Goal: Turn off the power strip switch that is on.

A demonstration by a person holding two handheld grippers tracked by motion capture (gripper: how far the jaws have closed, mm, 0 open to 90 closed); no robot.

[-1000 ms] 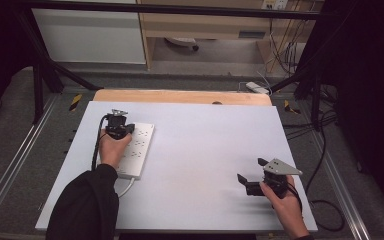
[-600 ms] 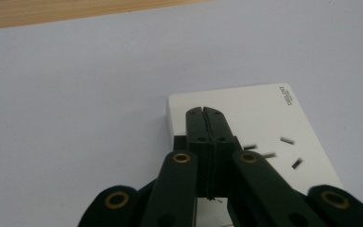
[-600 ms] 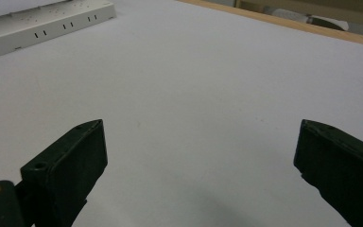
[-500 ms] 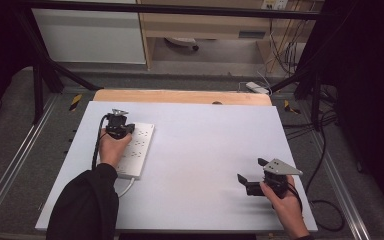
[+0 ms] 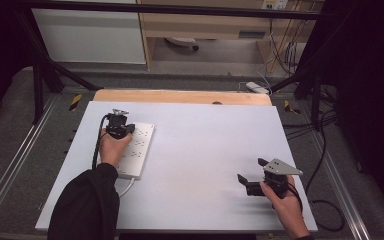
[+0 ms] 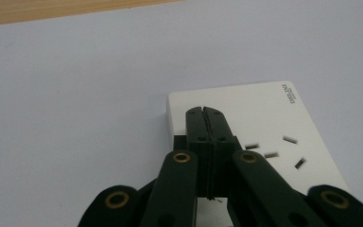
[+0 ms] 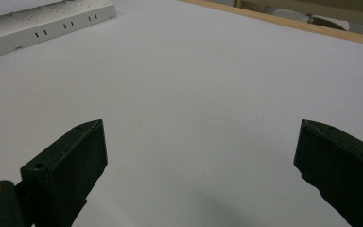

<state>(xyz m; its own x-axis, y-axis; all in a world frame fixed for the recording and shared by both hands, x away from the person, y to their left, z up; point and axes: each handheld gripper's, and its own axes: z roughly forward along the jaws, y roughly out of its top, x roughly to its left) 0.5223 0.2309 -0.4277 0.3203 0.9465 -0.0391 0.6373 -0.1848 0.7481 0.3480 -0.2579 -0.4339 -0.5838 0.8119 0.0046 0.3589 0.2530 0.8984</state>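
Note:
A white power strip (image 5: 139, 146) lies on the left half of the white table top (image 5: 200, 150), its sockets facing up. My left gripper (image 5: 118, 119) rests over the strip's far end with the hand on top of the strip. Seen from the left gripper view, its two black jaws are pressed together, nothing between them, and my left gripper (image 6: 204, 112) points at the power strip (image 6: 264, 127) beside a socket. My right gripper (image 5: 250, 175) hovers low at the table's right front, jaws wide apart over bare table. The power strip (image 7: 42, 21) lies far off in the right gripper view.
A wooden strip (image 5: 180, 96) runs along the table's far edge. The power strip's white cord (image 5: 125, 188) trails toward the front left. Metal frame rails and loose cables (image 5: 325, 210) flank the table on the floor. A cabinet (image 5: 90, 35) stands beyond.

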